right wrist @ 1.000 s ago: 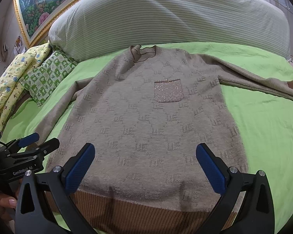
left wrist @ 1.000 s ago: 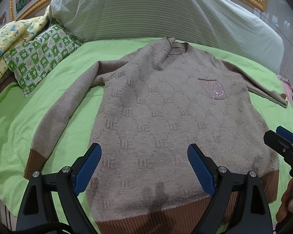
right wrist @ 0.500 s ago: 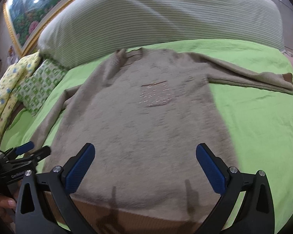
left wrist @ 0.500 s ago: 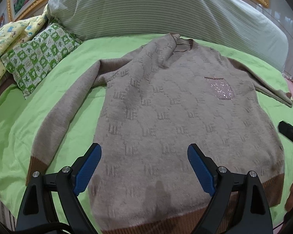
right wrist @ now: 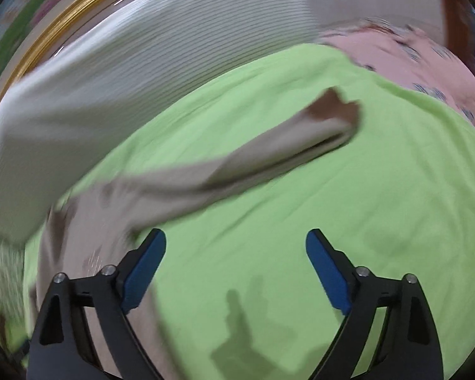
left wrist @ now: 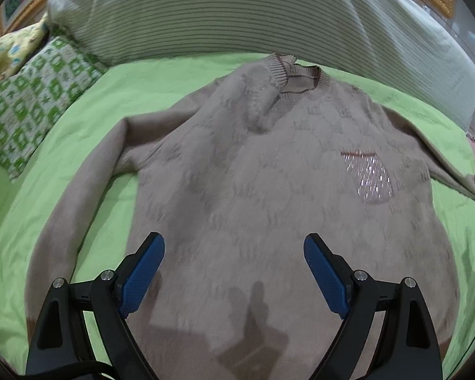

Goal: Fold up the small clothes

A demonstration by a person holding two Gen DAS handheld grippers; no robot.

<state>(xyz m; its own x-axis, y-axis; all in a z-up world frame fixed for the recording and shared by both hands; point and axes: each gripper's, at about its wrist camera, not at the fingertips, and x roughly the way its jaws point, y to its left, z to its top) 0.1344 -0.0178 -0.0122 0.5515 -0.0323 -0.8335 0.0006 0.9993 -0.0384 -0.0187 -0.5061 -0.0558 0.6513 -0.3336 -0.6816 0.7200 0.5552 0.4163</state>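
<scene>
A beige knit sweater [left wrist: 253, 196] with a sparkly chest pocket [left wrist: 369, 179] lies flat, front up, on the green bedsheet [left wrist: 88, 145], collar away from me. My left gripper [left wrist: 234, 272] is open and empty above the sweater's lower body. My right gripper [right wrist: 236, 269] is open and empty above bare green sheet [right wrist: 332, 196]. The sweater's right sleeve [right wrist: 237, 164] stretches ahead of it, ending in a brown cuff [right wrist: 334, 109]. The right wrist view is blurred.
A large striped pillow [left wrist: 237, 15] lies across the back of the bed. A green-and-white patterned cushion [left wrist: 31, 101] and a yellow cloth [left wrist: 6, 53] sit at the left. Pink fabric [right wrist: 411, 60] lies beyond the sheet at the right.
My right gripper has swung right, from over the sweater's body to over the sheet near the right sleeve. My left gripper has moved forward up the sweater. Both stayed open.
</scene>
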